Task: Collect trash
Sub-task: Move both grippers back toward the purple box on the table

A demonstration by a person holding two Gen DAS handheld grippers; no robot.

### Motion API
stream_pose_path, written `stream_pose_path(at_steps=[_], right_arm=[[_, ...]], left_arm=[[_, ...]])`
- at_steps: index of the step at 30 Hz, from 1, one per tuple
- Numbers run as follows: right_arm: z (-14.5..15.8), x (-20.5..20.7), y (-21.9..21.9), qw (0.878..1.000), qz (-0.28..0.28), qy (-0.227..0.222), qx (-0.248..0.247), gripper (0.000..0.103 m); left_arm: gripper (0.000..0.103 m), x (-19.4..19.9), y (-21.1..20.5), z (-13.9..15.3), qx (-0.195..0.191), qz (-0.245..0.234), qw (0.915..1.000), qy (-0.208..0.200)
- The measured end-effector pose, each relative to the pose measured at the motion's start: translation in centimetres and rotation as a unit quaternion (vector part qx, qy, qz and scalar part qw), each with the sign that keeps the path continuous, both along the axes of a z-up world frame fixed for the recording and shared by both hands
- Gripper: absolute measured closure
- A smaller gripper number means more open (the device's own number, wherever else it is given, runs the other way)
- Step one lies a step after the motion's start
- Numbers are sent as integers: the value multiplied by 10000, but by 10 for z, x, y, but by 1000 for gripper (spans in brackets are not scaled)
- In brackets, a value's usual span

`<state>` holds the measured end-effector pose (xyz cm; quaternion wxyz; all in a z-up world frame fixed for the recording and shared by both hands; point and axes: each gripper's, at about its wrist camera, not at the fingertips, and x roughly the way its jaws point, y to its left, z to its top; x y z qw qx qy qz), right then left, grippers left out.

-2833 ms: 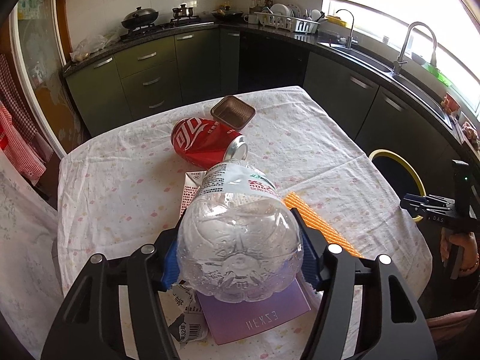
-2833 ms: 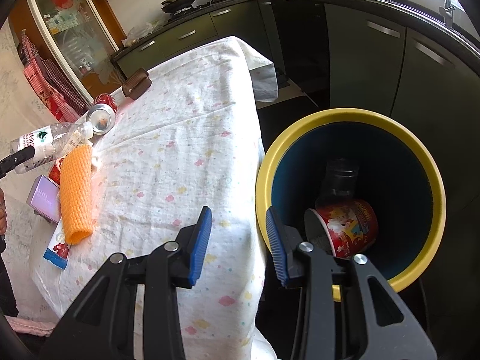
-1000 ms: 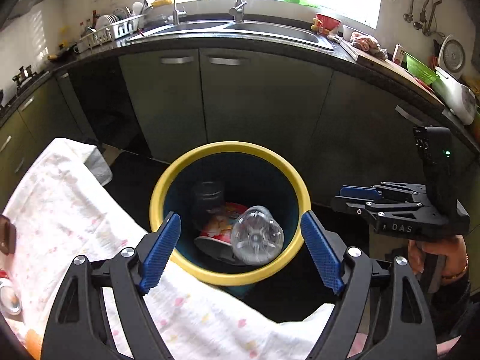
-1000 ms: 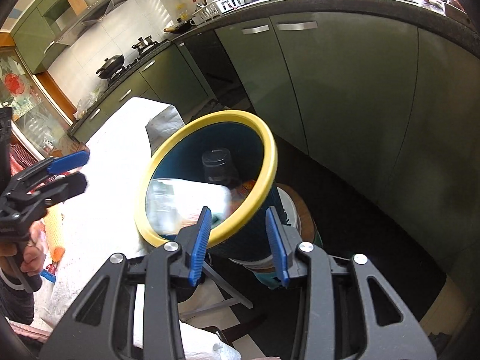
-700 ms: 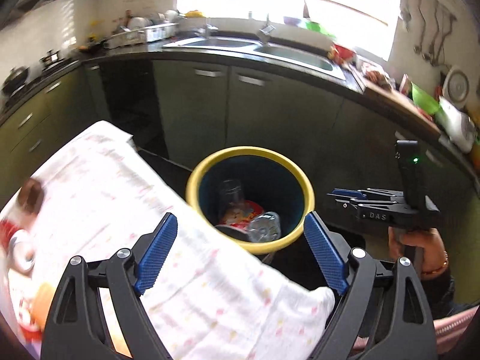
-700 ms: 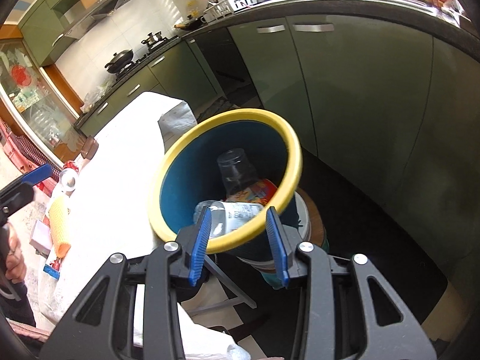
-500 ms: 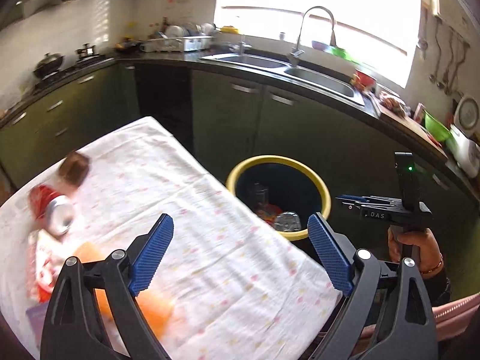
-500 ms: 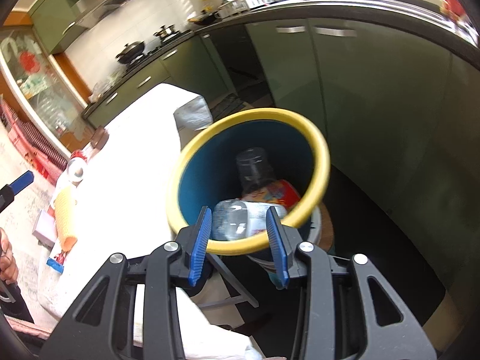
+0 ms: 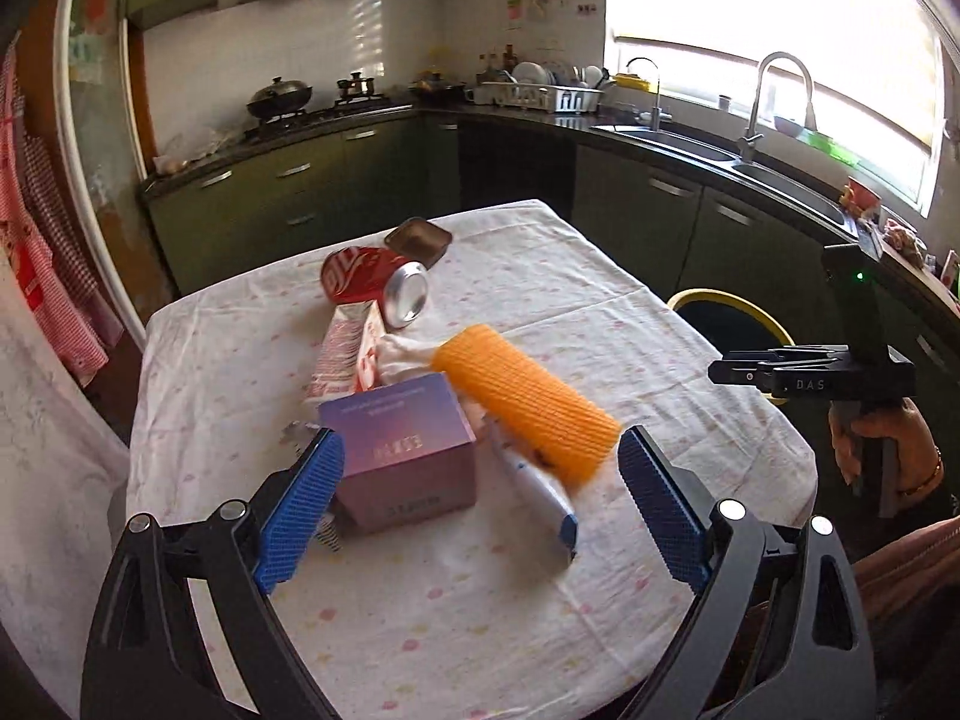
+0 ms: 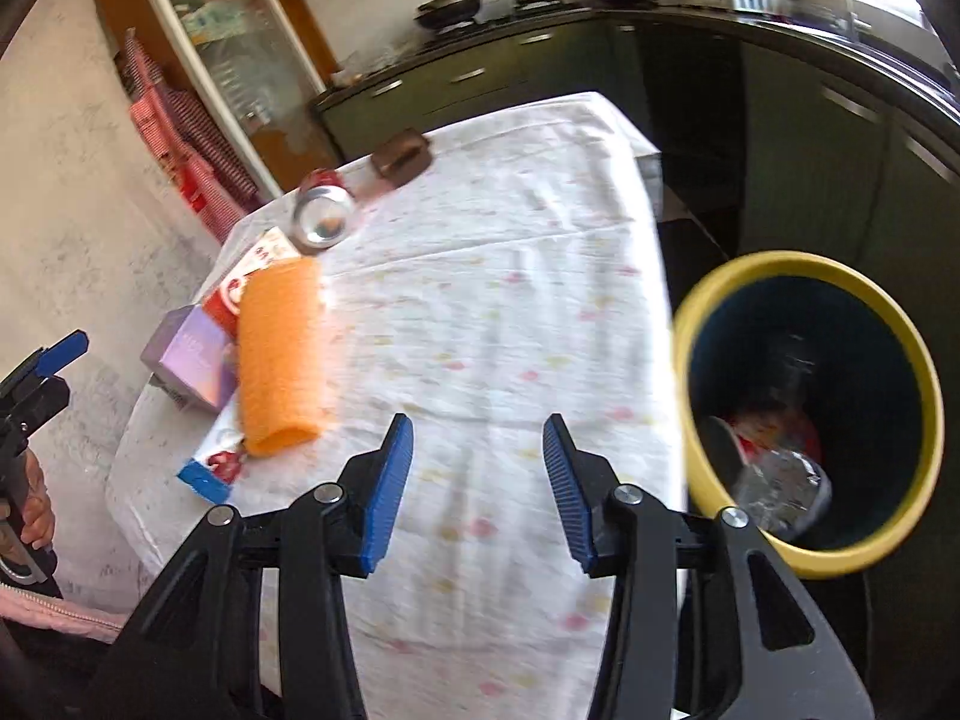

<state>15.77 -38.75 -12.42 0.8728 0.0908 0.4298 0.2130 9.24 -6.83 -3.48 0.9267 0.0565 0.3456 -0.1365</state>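
- Over the near edge of the table (image 9: 600,618), left wrist view: the left gripper (image 9: 480,516) hangs with jaws spread wide and nothing between them.
- Purple box (image 9: 405,450) sits just beyond the left pad; orange foam sleeve (image 9: 525,405) lies just right of the box, angled toward the right pad.
- Blue-tipped wrapper (image 9: 540,498) pokes out from under the sleeve, toward the near table edge.
- Red can (image 9: 375,285) lies on its side beyond the box; brown tray (image 9: 418,240) sits just behind the can, near the far edge.
- Bare cloth runs right of the sleeve to the table's right edge.
- Yellow-rimmed bin (image 9: 729,315) stands off that right edge, partly hidden.
- Right wrist view: the right gripper (image 10: 477,495) hovers above bare cloth, jaws moderately apart, holding nothing.
- The bin (image 10: 807,411) stands right of the table edge, apart from it, with a clear bottle (image 10: 780,480) and a red cup (image 10: 774,429) inside.
- The sleeve (image 10: 279,354) lies left of the gripper, the box (image 10: 192,360) at its far side near the table's left edge.
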Motion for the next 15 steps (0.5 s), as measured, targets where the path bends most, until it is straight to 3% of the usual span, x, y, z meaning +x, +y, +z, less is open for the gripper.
stream_pose_path(at_steps=[4,7,9,12,15], right_arm=[[17,4,64,9957,918,-112,53,58],[36,1,110,9829,1791,-423,6,45],[45,0,137,9691,2360,-688,-195,39],[54,0,171,9391,3241,-1016,-524,29],[50,5,198,9127,3828,-1086,-925,28]], left_arm=[[11,-12,24,-2,-5,159,9999,-41],[11,-20,38,-3,34,223,9997,-117],[11,-24,45,-1,39,266,9995,-135],[8,-29,56,-1,16,380,9992,-121],[8,-32,65,1,-77,486,9988,-70]])
